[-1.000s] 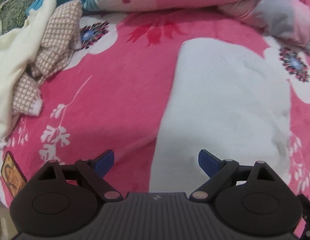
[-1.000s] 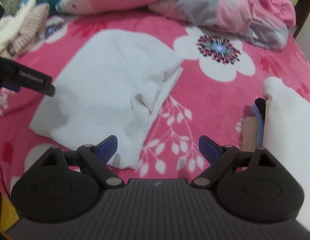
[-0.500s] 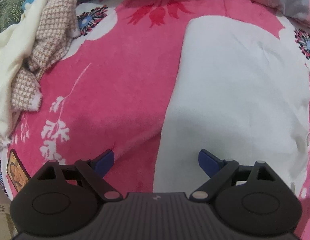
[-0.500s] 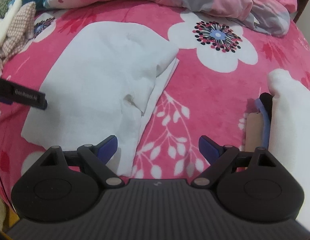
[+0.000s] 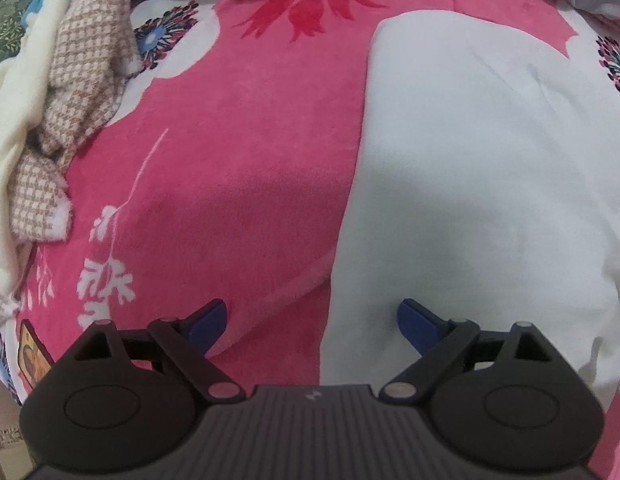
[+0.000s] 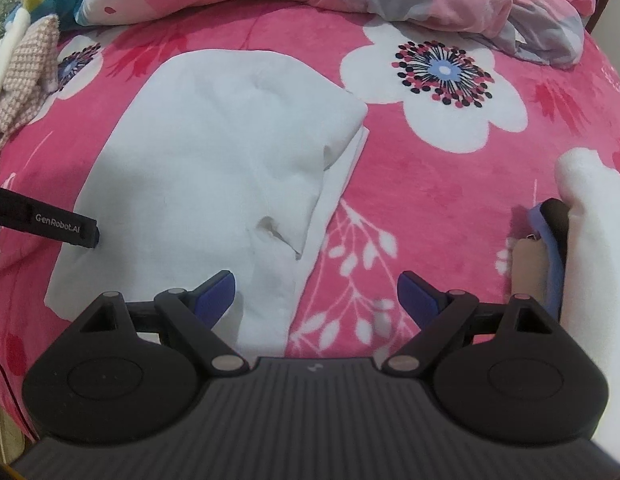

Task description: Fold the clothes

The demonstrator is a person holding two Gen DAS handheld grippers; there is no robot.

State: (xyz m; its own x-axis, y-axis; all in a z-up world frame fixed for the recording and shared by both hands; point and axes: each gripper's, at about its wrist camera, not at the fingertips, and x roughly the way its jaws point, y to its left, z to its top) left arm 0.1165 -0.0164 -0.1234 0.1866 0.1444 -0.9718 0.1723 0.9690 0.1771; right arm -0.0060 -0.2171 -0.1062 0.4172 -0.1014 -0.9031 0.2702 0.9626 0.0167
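Observation:
A white garment (image 6: 214, 168) lies partly folded on the pink flowered blanket (image 6: 410, 184). In the left wrist view the white garment (image 5: 490, 184) fills the right half. My left gripper (image 5: 312, 320) is open, low over the garment's near left edge, with its right blue pad over the cloth and its left pad over the blanket. A left gripper finger (image 6: 66, 228) reaches in from the left of the right wrist view and touches the garment's left edge. My right gripper (image 6: 316, 292) is open above the garment's near right corner, holding nothing.
A heap of cream and checked clothes (image 5: 50, 120) lies at the left. Crumpled pink and grey bedding (image 6: 450, 0) lies along the far side. At the right are a folded white item (image 6: 602, 264) and a blue and black object (image 6: 550, 232) beside it.
Both grippers have moved forward and lower over the white garment, which now looks larger in both views. The left finger has come further onto its left edge. Both stay open.

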